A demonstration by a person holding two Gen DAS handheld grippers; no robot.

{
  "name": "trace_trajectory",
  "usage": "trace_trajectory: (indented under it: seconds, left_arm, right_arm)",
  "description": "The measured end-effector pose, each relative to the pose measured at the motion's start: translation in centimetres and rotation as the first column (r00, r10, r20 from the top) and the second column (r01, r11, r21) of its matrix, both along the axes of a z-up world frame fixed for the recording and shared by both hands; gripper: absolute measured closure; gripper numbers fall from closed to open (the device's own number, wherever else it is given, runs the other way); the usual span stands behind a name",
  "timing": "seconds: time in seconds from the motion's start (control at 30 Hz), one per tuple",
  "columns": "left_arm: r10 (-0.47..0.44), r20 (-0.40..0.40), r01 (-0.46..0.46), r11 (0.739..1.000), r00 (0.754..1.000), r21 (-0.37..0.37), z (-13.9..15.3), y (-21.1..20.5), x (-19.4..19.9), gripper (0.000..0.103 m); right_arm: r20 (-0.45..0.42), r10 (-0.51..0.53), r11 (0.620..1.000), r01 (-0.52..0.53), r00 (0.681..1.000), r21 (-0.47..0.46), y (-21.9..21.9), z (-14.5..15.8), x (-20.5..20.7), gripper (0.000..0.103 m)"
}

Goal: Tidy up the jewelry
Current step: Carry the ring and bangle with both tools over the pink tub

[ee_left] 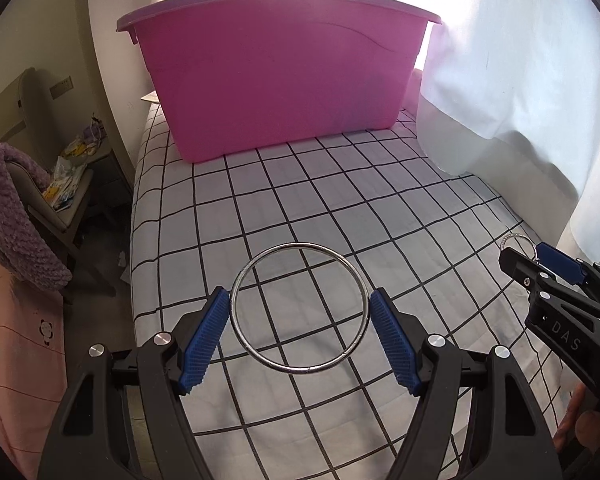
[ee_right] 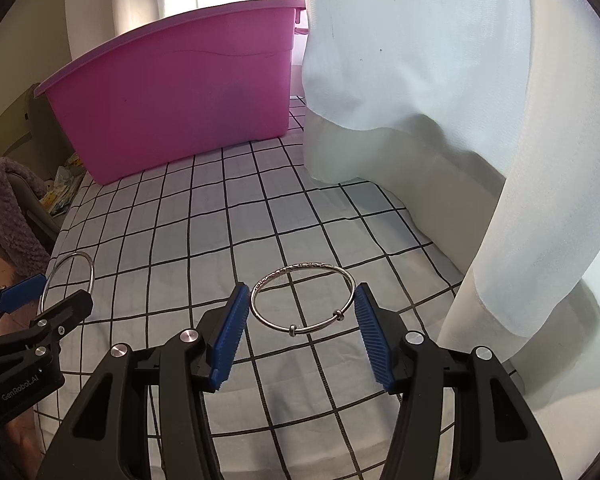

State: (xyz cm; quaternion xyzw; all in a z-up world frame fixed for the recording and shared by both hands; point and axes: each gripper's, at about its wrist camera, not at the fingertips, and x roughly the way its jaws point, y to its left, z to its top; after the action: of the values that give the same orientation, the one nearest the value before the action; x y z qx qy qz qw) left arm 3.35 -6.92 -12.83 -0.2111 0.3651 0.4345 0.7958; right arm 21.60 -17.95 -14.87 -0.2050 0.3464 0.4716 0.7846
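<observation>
Bangles, one per hand-held gripper. Left hand-held gripper (ee_left: 300, 330) holds a plain smooth silver metal ring bangle (ee_left: 299, 307) across its width; both blue ribbed pads (ee_left: 204, 338) press against the hoop's outer edge, left and right, so the jaws are clamped on it. Hoop sits level between the fingers, above the white bedsheet with black grid lines (ee_left: 340, 184).

Right hand-held gripper (ee_right: 298, 330) grips a thinner silver bangle with an engraved top arc and two small sliding beads (ee_right: 303, 303) the same way, pads touching its sides. Beads sit on the near arc, toward the camera.

Both grippers point forward and steeply down at the bed, side by side; each shows at the edge of the other's view. A person's fingers (ee_left: 584, 424) are partly visible under the right tool's handle.

Large pink plastic tub (ee_left: 280, 80) stands on the bed well beyond both bangles. White curtain (ee_right: 420, 80) hangs at the right, its hem draped onto the sheet.
</observation>
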Motion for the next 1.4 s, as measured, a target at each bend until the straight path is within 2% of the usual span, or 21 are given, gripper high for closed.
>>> trace_trajectory:
  seconds: [0.4, 0.83, 1.1, 1.4]
  left_arm:
    - [-0.018, 0.028, 0.016, 0.996, 0.999, 0.087, 5.6, 0.4, -3.2, 0.033]
    - [-0.064, 0.063, 0.054, 0.986, 0.996, 0.156, 13.2, 2.0, -6.0, 0.033]
    - [-0.145, 0.096, 0.124, 0.972, 0.985, 0.199, 17.1, 5.7, -6.2, 0.033]
    - [-0.309, 0.126, 0.272, 0.930, 0.943, 0.249, 20.4, 13.1, -5.1, 0.033]
  right_arm:
    - [0.011, -0.010, 0.998, 0.009, 1.000, 0.058, -1.0, 4.1, -3.3, 0.050]
    - [0.047, -0.011, 0.988, 0.004, 0.999, 0.152, -1.3, 11.3, -6.3, 0.050]
    - [0.077, -0.049, 0.981, 0.033, 0.996, 0.192, 1.9, 14.7, -7.7, 0.050]
    - [0.086, -0.191, 0.960, 0.168, 0.978, 0.224, 8.5, 16.9, -8.3, 0.050]
